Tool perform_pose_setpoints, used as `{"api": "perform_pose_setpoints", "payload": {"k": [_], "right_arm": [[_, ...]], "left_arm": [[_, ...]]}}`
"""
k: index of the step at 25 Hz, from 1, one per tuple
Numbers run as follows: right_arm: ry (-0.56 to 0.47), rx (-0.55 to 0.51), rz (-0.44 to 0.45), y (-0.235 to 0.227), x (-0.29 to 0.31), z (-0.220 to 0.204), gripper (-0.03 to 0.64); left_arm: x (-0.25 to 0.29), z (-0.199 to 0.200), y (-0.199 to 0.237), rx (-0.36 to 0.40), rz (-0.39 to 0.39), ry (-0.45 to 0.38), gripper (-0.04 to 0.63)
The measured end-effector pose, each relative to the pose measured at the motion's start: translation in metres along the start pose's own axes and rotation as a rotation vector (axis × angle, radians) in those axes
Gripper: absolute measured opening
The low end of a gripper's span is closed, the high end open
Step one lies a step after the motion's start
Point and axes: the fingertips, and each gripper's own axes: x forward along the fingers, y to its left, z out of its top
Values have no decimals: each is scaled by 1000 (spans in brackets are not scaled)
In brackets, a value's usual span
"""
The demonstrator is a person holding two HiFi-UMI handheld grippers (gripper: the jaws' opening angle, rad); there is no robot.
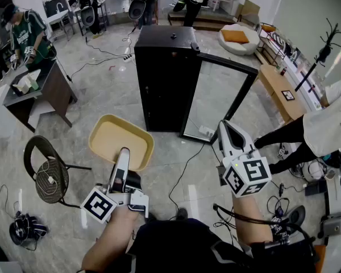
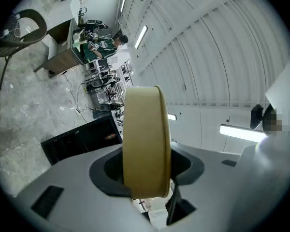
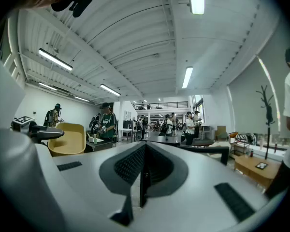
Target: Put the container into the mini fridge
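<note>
A shallow tan container (image 1: pixel 119 141) hangs in the air in front of the black mini fridge (image 1: pixel 165 73), and my left gripper (image 1: pixel 124 155) is shut on its near rim. Seen from the left gripper view, the container (image 2: pixel 145 139) stands edge-on between the jaws, with the fridge (image 2: pixel 82 139) beyond it. The fridge door (image 1: pixel 216 98) stands swung open to the right. My right gripper (image 1: pixel 223 127) hovers near the bottom of that door, shut with nothing in it. The right gripper view shows the right gripper (image 3: pixel 144 151) with its jaws closed together, and the container (image 3: pixel 67 139) off to the left.
A wicker chair (image 1: pixel 48 172) stands at the left. A person in white (image 1: pixel 329 127) bends at the right beside a low wooden bench (image 1: pixel 281 87). Cables (image 1: pixel 184 169) trail over the marble floor. A desk (image 1: pixel 40 90) with a person working at it is at the far left.
</note>
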Motion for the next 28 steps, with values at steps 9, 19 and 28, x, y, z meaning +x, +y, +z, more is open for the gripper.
{"api": "perform_pose_setpoints", "payload": {"k": [9, 19, 28], "right_arm": [[-3, 1, 7, 7, 4, 0, 15], [-22, -3, 8, 10, 5, 7, 15], [-25, 20, 27, 20, 9, 5, 15]], "left_arm": [[-1, 5, -2, -5, -10, 2, 213], [-5, 6, -3, -12, -10, 0, 213], [-8, 7, 0, -17, -11, 14, 213]]}}
